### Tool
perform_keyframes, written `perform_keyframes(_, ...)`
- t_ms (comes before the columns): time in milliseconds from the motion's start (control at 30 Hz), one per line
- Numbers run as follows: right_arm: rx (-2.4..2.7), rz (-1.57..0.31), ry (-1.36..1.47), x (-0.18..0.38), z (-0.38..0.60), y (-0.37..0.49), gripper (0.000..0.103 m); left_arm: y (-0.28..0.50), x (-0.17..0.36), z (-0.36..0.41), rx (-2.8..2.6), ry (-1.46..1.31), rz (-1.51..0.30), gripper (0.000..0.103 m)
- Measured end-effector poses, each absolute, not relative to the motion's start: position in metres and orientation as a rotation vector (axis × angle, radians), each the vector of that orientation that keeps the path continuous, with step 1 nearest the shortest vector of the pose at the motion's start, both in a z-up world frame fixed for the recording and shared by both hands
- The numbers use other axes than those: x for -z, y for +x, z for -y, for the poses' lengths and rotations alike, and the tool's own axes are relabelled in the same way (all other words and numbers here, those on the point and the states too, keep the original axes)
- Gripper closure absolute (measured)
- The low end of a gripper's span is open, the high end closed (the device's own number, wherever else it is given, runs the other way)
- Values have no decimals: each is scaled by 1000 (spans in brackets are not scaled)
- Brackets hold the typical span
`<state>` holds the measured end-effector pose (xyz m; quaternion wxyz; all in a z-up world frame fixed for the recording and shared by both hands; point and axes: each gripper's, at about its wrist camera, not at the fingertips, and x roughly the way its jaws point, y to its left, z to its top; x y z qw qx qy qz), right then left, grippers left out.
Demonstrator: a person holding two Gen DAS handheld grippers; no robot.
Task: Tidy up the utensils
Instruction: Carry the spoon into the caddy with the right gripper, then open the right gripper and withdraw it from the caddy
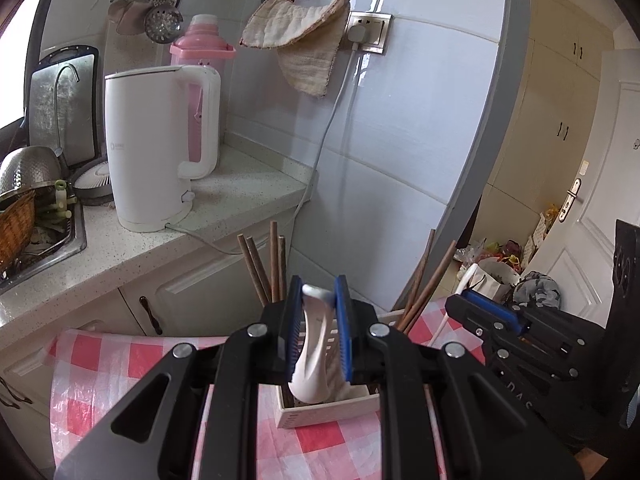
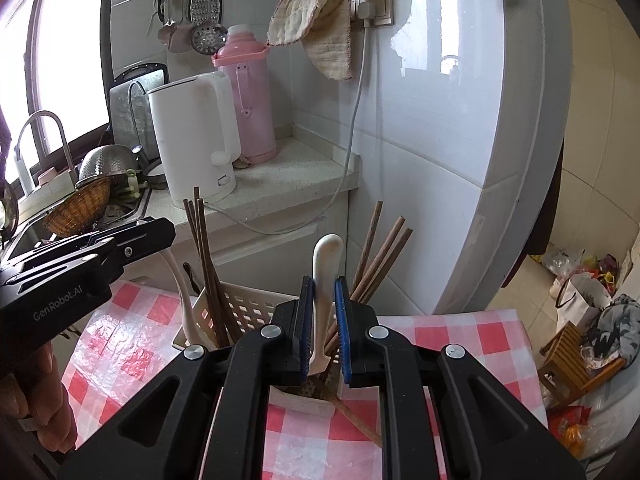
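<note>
At left of frame I see a white kettle [image 1: 160,148] on the desk [image 1: 240,196], a pink flask [image 1: 202,60] behind it, a cloth [image 1: 300,36] hanging above.

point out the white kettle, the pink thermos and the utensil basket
white kettle [image 1: 152,148]: left wrist view, on the front of its body.
pink thermos [image 2: 254,108]: right wrist view, on its pink body.
utensil basket [image 2: 252,306]: right wrist view, on its slotted back wall.
</note>
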<state>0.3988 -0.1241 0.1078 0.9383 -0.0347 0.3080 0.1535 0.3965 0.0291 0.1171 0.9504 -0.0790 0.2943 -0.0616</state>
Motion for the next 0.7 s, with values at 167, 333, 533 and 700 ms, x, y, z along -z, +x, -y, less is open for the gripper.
perform_keyframes(167, -313, -657, -62, -102, 126, 400, 86, 400, -104, -31, 120, -167, -653, 82)
perform_keyframes(333, -316, -628, -48, -111, 134, 391, 74, 386, -109, -35, 111, -163, -632, 73)
perform_keyframes(533, -306, -516, -43, -133, 144, 362, 45, 351, -118, -43, 85, -171, -557, 52)
perform_keyframes(700, -302, -371, -25, -144, 156, 314, 30, 312, -116, -48, 79, -154, -485, 33)
